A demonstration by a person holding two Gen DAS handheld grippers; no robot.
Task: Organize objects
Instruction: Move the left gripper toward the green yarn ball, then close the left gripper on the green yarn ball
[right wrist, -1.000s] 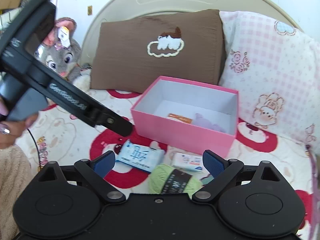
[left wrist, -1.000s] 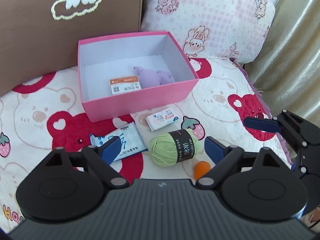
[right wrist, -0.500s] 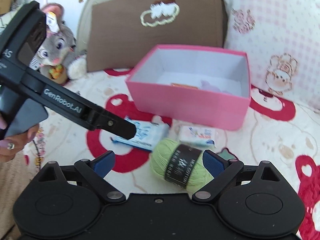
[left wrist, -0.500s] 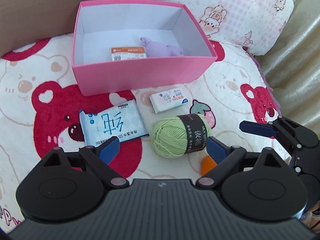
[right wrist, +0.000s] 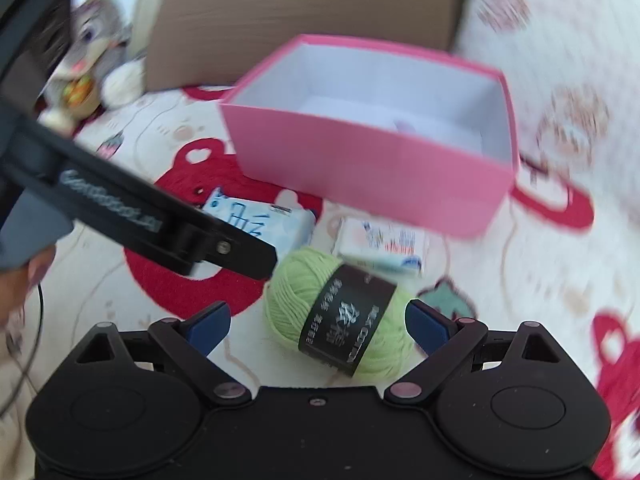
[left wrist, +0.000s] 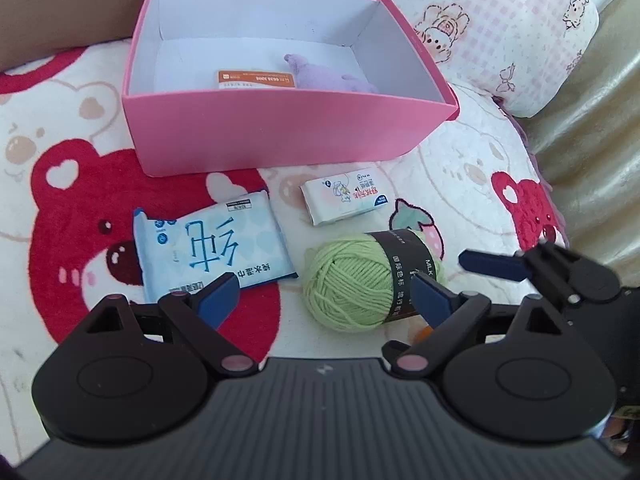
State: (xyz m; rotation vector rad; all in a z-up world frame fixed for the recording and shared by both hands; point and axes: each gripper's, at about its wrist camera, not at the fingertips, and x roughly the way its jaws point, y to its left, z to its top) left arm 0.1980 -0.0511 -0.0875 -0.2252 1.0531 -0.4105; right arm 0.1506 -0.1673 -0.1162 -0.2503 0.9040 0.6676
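On bear-print bedding (left wrist: pixel 80 200), the banded green yarn ball (right wrist: pixel 340 320), lying before the pink cardboard box (right wrist: pixel 360 168), is best centred between the empty, wide-open right gripper (right wrist: pixel 316 326) before closure, the equally open left gripper (left wrist: pixel 324 292) being kept clear.

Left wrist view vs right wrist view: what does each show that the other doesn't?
Only the left wrist view: the orange card and purple plush toy inside the pink box, sharply, plus a bit of something orange behind the yarn.

Only the right wrist view: a grey plush rabbit by the brown pillow, and a hand holding the left gripper.

Both: box, green yarn ball, blue tissue pack, small white pack, bear-print bedspread. Both grippers' fingers stand apart.
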